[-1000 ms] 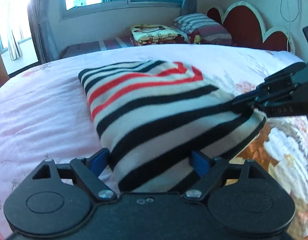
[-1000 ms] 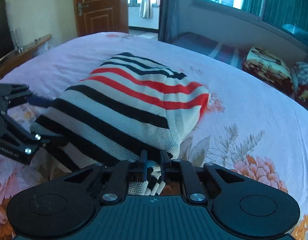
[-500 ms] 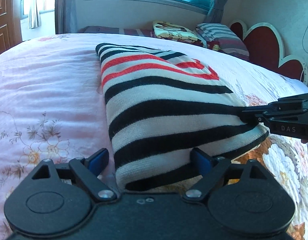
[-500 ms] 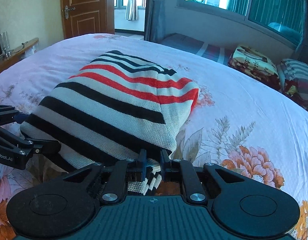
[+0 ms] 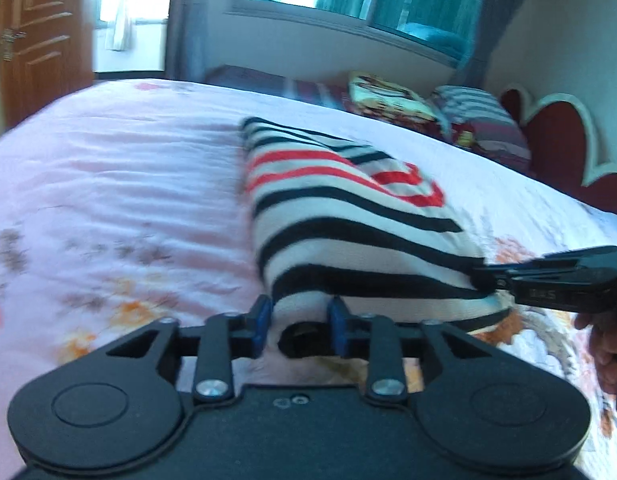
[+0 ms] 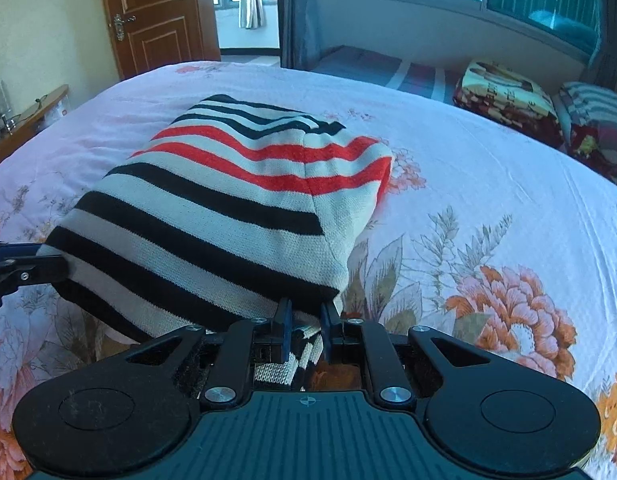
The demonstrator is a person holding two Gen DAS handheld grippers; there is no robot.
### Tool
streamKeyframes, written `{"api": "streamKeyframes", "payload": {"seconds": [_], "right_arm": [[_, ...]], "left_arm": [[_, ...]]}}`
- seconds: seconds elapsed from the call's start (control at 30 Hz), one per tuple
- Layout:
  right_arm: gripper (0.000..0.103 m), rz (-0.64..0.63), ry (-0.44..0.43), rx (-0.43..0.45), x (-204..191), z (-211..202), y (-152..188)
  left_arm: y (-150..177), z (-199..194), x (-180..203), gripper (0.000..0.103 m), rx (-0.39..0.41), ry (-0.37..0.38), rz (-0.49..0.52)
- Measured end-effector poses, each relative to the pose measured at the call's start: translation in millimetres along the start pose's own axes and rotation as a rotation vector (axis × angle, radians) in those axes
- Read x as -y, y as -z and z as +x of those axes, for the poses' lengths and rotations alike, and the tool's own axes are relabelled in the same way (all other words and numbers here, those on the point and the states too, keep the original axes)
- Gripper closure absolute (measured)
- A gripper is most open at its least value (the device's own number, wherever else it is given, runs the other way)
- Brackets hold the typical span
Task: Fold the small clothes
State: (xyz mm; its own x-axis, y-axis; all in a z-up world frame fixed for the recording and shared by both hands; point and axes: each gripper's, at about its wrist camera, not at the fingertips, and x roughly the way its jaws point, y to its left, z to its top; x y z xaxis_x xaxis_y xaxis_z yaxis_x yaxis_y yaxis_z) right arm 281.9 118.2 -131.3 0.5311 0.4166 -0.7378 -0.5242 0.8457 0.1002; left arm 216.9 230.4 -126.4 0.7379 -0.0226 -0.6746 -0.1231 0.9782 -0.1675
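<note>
Now sweater (image 6: 228, 208) corner between closing left gripper (image 5: 298, 322)

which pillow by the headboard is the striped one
The grey-and-white striped pillow, nearest the red headboard; the yellow printed pillow beside it bears a picture instead.

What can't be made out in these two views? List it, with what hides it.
- Left wrist view: motion blur hides whether the closing left gripper presses on the striped sweater corner between its jaws.
- Left wrist view: the lettering on the right gripper is smeared.
- Right wrist view: the left gripper is cut off by the left edge.
- Right wrist view: the right gripper's own body hides the sweater's near hem.
- Both views: the sweater's underside is hidden.
</note>
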Motion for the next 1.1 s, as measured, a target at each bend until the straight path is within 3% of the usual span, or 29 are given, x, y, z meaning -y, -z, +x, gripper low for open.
{"api": "streamKeyframes", "payload": {"seconds": [0.03,0.07,0.1,0.13,0.17,0.23,0.3,0.37,0.47,0.67,0.83,1.1], "right_arm": [[0.064,0.016,-0.003,-0.001,1,-3,1],[0.041,0.037,0.032,0.009,2,-7,3],[0.011,0.063,0.101,0.037,2,-16,5],[0.011,0.082,0.121,0.113,4,-33,10],[0.011,0.101,0.082,0.160,7,-52,16],[0.011,0.139,0.059,0.160,8,-82,28],[0.011,0.150,0.055,0.226,4,-120,46],[0.010,0.174,0.023,0.244,-1,-151,65],[0.001,0.214,0.019,0.254,-11,-188,88],[0.001,0.202,0.007,0.263,-43,-256,118],[0.000,0.161,0.042,0.300,-66,-294,129],[0.000,0.143,0.050,0.342,-75,-327,140]], "left_arm": [[1,-5,-2,0.024,0.010,-0.034,-0.016],[3,-9,-4,0.002,0.025,-0.086,-0.039],[6,-18,-8,0.002,0.045,-0.134,-0.061],[8,-28,-10,0.001,0.057,-0.138,-0.074],[12,-41,-13,0.001,0.076,-0.119,-0.090],[20,-69,-13,0.001,0.104,-0.113,-0.123],[28,-93,-3,0.001,0.120,-0.087,-0.087],[39,-113,14,0.001,0.128,-0.088,-0.037],[54,-139,34,0.001,0.126,-0.074,0.003],[71,-196,69,0.001,0.185,-0.081,0.057],[73,-228,94,0.001,0.234,-0.087,0.140],[76,-255,114,0.001,0.280,-0.057,0.164]]}}
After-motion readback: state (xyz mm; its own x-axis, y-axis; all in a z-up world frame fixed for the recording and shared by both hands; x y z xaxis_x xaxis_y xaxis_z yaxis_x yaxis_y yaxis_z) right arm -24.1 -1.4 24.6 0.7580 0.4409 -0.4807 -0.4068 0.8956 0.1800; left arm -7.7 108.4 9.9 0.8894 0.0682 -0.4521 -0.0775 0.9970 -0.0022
